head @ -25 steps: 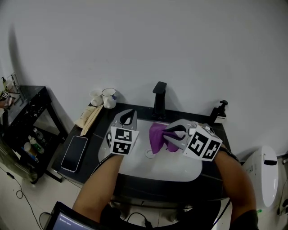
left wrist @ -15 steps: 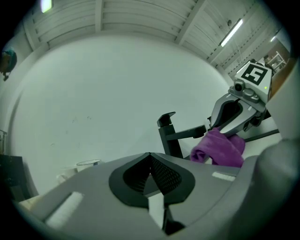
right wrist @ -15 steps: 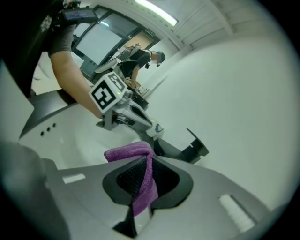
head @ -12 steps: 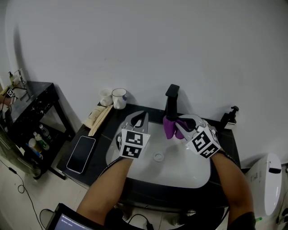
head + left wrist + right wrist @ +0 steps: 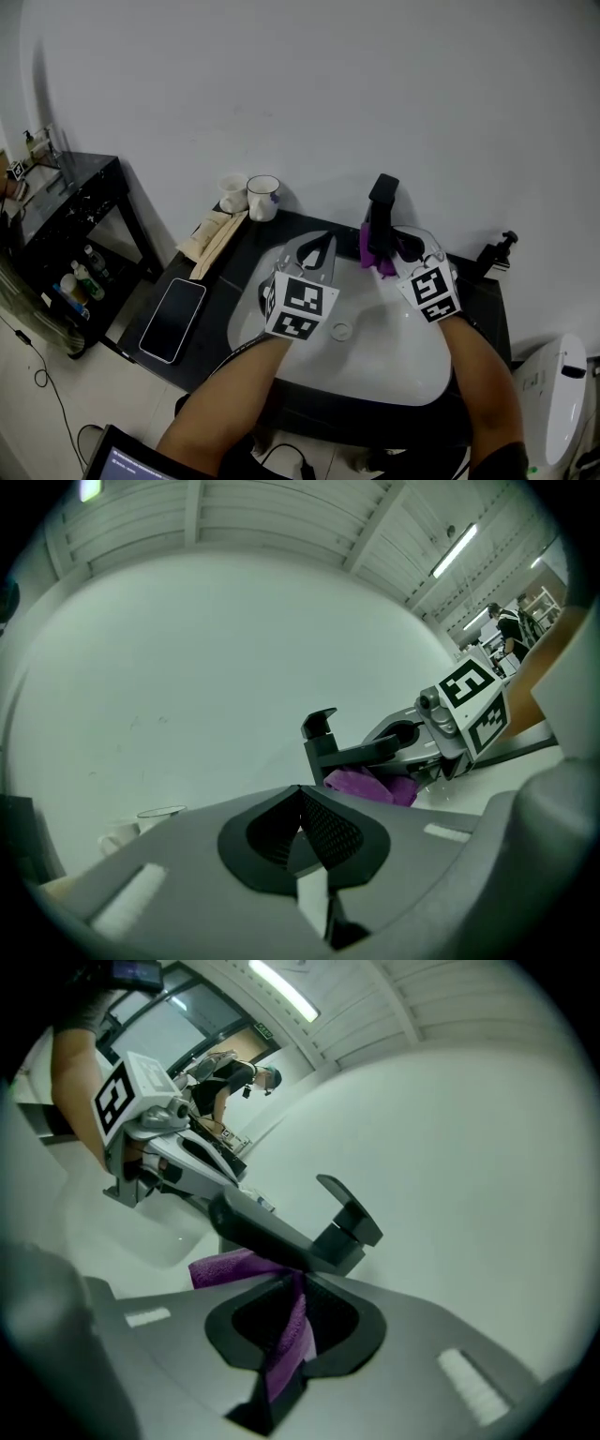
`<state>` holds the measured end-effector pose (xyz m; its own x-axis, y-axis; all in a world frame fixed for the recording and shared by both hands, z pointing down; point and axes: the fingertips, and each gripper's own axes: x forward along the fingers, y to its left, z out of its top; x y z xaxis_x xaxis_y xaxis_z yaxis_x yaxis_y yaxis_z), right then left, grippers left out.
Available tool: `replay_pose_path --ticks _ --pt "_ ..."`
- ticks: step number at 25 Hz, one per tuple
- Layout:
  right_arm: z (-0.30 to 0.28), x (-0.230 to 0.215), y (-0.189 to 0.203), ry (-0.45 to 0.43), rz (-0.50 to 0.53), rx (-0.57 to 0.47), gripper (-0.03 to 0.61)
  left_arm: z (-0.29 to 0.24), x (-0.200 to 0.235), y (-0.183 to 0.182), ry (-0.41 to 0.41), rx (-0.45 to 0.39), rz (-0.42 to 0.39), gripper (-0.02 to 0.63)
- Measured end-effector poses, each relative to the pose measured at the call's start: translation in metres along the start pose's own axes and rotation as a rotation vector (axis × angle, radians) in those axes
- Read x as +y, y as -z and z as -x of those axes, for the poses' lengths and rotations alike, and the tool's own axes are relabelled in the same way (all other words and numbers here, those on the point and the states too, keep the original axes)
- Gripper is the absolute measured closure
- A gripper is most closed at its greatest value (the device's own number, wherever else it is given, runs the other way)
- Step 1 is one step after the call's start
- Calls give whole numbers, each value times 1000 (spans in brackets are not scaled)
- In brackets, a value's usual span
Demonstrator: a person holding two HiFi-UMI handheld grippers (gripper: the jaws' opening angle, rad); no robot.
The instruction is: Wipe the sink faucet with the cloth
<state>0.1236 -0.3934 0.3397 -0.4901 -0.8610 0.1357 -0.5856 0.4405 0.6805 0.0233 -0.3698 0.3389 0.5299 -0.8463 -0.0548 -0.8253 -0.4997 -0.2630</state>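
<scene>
the person's two forearms are reaching forward over the white sink (image 5: 375, 361), which is sitting in a dark counter (image 5: 220, 281). the left gripper (image 5: 317, 247) is hovering above the basin's left half, its jaws pressed together with nothing between them. just beyond, the right gripper (image 5: 392, 249) is clenching a purple cloth (image 5: 371, 257); in the right gripper view a strip of it is running down between the pinched jaws while the rest is bunching under the spout of the black faucet (image 5: 382, 212), touching it. a dark phone (image 5: 173, 319) is lying flat on the counter left of the sink. farther back, two white cups (image 5: 262, 198) are standing side by side near the plain white wall (image 5: 309, 84), and a black shelf (image 5: 66, 211) is standing off to the left.
</scene>
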Motion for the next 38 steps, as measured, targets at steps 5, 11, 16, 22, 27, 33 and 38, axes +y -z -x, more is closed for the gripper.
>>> replay_pose_path --ticks 5,11,16,22,27,33,38 --pt "-7 -6 3 12 -14 19 541 -1 -1 -1 4 0 6 597" --pt "-11 -7 6 17 9 53 540 -2 -4 -1 11 1 2 597" --pt "-16 -5 8 8 1 89 540 -2 -3 1 7 6 6 597" --pt "-20 2 10 -24 36 143 540 -2 -3 0 5 8 1 597" --pt "-40 43 20 -96 137 228 540 -2 -3 2 5 11 3 597" --pt "-45 56 27 -160 174 268 540 -2 -2 0 8 7 3 597" --pt "-37 69 32 -247 161 306 541 -2 0 2 -1 13 10 597"
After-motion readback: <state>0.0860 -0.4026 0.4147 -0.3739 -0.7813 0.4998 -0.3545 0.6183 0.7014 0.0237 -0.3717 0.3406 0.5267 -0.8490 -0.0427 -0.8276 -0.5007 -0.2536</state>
